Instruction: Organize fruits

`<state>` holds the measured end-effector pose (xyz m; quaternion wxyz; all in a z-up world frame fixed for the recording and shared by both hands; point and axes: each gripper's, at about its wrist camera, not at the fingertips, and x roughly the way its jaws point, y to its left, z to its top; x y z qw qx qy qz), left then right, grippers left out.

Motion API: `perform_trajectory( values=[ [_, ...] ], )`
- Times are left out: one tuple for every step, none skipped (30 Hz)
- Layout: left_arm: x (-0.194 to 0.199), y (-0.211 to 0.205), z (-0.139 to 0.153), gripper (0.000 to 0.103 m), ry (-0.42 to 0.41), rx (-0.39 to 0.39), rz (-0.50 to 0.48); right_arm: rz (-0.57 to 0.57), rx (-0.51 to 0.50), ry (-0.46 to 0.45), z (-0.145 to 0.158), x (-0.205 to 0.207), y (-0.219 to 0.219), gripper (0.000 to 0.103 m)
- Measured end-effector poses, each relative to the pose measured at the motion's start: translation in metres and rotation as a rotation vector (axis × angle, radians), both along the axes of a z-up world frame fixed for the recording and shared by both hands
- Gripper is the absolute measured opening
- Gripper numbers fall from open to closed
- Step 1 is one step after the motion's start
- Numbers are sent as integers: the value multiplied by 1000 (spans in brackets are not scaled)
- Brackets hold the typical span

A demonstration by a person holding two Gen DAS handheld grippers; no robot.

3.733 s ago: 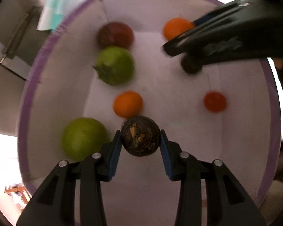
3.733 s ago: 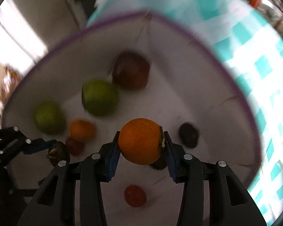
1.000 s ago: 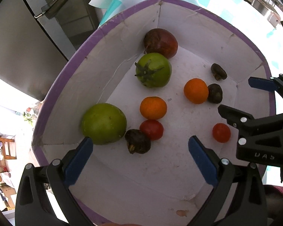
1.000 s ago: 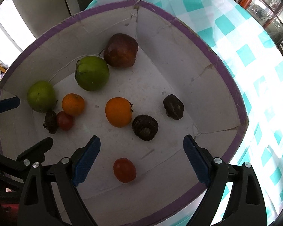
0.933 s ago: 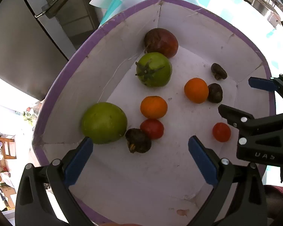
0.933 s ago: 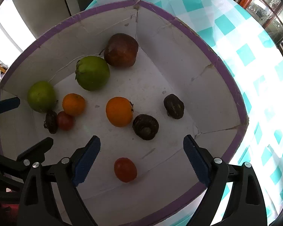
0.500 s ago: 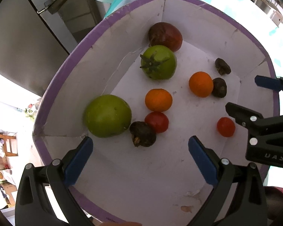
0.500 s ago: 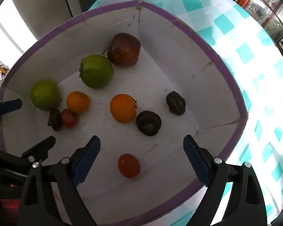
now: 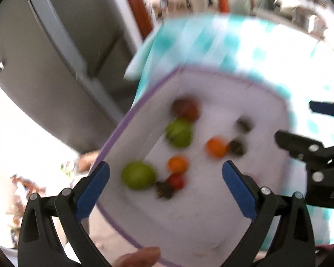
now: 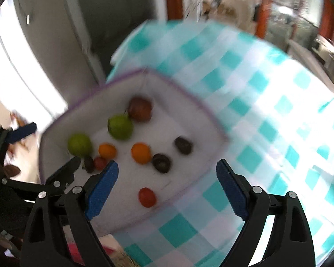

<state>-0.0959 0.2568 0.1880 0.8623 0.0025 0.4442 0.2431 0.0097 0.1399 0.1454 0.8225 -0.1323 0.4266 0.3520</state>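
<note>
With every fruit lying loose in the white box (image 10: 190,102), the left gripper (image 9: 165,188) and right gripper (image 10: 165,185) hover above it, fingers spread and empty, their job apparently done.

Box (image 10: 189,102) open on top; fruit crowds its far-left half, dark fruits (image 10: 182,145) near the right wall. Bare floor along the near wall, only a red tomato (image 10: 147,197) there. Checkered tablecloth (image 10: 278,133) right of the box is free. Both views blurred.
</note>
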Motion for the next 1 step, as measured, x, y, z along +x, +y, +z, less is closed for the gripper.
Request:
perform_trajectory(
  values=[
    [1,-16,8,101,-44,-4,-25,-31,35,-11,5,0,-18,87]
  ],
)
